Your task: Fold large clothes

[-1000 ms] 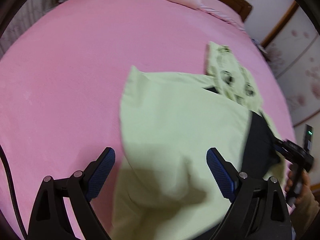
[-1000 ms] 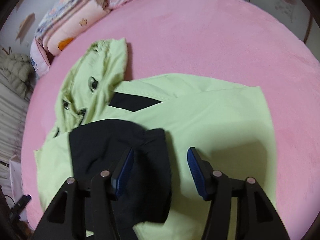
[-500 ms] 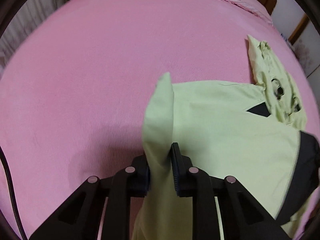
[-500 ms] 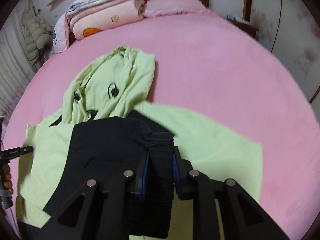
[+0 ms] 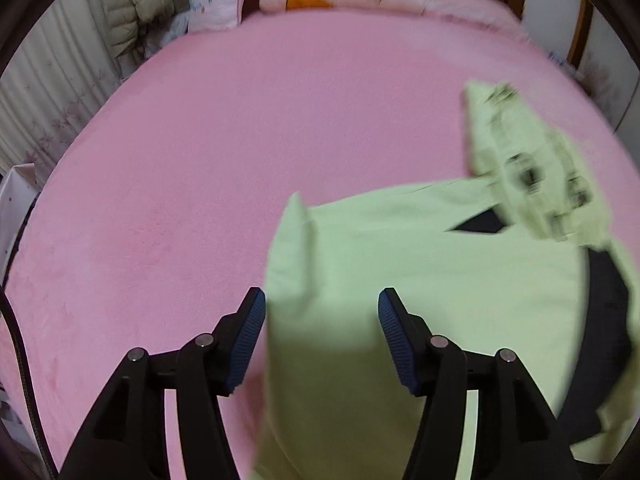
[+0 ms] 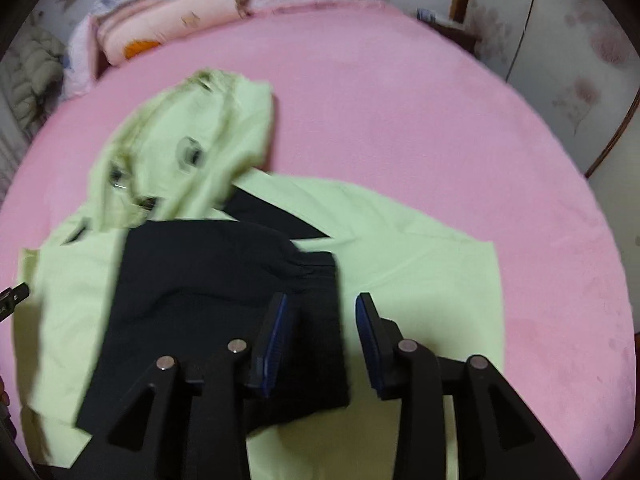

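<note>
The light green hooded jacket (image 6: 400, 248) lies flat on the pink bed (image 6: 400, 92). The left gripper (image 5: 322, 336) is opening, its pads clear of the green edge between them. The right gripper (image 6: 320, 340) is opening over the black sleeve (image 6: 208, 280), not pinching it. The hood (image 6: 192, 148) looks blurry.

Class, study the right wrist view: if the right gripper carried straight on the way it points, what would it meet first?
Most likely the black sleeve, whose cuff end lies between the opening, non-gripping pads of the right gripper. Just to its right lies the light green jacket. Depth is unclear.
</note>
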Tool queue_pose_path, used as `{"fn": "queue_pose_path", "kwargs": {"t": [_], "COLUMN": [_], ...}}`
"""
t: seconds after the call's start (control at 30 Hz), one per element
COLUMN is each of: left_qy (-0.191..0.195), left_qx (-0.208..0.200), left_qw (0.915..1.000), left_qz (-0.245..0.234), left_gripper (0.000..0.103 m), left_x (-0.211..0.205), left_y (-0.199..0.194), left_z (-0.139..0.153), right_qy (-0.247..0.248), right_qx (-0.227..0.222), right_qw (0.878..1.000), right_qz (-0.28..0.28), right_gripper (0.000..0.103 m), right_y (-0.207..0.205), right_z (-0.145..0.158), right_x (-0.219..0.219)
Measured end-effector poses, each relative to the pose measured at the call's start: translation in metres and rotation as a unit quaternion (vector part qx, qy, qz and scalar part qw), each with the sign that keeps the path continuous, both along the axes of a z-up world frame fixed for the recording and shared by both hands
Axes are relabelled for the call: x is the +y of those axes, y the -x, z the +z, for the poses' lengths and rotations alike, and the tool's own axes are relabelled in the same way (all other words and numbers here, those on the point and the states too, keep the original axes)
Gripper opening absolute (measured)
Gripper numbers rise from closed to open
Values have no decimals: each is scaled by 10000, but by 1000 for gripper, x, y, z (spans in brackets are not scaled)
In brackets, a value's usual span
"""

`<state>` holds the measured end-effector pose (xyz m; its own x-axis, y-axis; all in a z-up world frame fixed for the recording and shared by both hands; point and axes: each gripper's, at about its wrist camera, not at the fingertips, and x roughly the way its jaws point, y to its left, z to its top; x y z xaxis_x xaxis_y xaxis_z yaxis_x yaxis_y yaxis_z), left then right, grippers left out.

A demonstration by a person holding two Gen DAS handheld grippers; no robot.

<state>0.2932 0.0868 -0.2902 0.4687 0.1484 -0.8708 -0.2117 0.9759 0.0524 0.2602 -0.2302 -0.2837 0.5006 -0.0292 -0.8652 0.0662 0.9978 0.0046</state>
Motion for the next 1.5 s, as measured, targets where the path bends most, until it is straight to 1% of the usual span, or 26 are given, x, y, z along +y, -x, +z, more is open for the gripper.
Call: {"fn": "queue_pose_path", "kwargs": {"t": [0.03,0.07,0.1,0.13,0.17,0.23,0.3,0.33,0.4,0.43,0.47,0.5,0.53,0.57,0.6,0.63,0.67,0.73,0.8,0.87,0.93,1.0,1.1,1.23,1.33,1.5], "left_qy": [169,369,499,631,711,734,725,703,568,502,409,359,313,290,301,322,327,280,320,458,556,668,744,706,757,976], "left_qx": [-140,-243,-276,-267,-190,15,250,349,470,472,463,463,461,462,475,490,510,568,624,605,597,564,464,338,221,-186], "left_qw": [9998,9990,9984,9976,9973,9972,9968,9966,9969,9973,9979,9981,9983,9984,9983,9982,9981,9980,9975,9970,9964,9958,9957,9966,9966,9943], "left_qz": [-1,26,48,59,69,125,204,238,255,241,202,181,163,151,136,116,94,52,78,171,233,275,313,267,239,383], "left_gripper": [64,65,66,66,66,66,65,65,65,66,66,66,66,66,66,66,66,68,70,71,72,73,78,79,79,81], "left_x": [-7,-14,-25,-31,-40,-52,-55,-54,-47,-44,-40,-38,-34,-31,-28,-26,-26,-27,-27,-28,-28,-25,-22,-26,-28,-22], "left_y": [9,17,14,21,26,30,35,38,47,48,50,50,51,51,51,51,50,48,49,45,46,53,64,81,96,121], "left_z": [8,14,11,10,4,-11,-29,-39,-55,-58,-60,-62,-62,-64,-63,-63,-63,-62,-59,-50,-41,-26,2,43,78,151], "right_qy": [-237,-472,-615,-752,-804,-688,-673,-530,-151,9,114,366,463,480,350,116,13,1,64,-27,-193,-326,-588,-807,-942,-994], "right_qx": [-108,-157,-161,-139,-105,101,252,312,385,361,335,312,283,278,286,323,361,426,486,447,350,348,332,307,229,8], "right_qw": [9995,9980,9965,9944,9926,9904,9885,9888,9915,9930,9940,9955,9963,9972,9980,9985,9985,9980,9977,9982,9985,9981,9968,9948,9936,9922], "right_qz": [189,401,544,732,905,1194,1329,1360,1234,1122,1037,820,662,501,449,415,419,467,466,400,383,386,428,545,579,756], "right_gripper": [38,38,38,38,38,38,37,37,37,36,34,34,34,34,31,17,11,11,13,14,14,14,14,14,14,16], "right_y": [9,17,22,25,28,31,33,33,34,34,35,36,37,38,39,39,39,38,38,36,46,52,63,79,89,111], "right_z": [7,9,10,8,3,-15,-31,-41,-55,-59,-60,-62,-63,-63,-61,-62,-62,-61,-57,-47,-35,-20,3,38,67,118], "right_x": [12,26,34,51,66,95,106,109,102,92,84,67,52,37,23,10,4,3,8,13,14,16,16,14,10,2]}}
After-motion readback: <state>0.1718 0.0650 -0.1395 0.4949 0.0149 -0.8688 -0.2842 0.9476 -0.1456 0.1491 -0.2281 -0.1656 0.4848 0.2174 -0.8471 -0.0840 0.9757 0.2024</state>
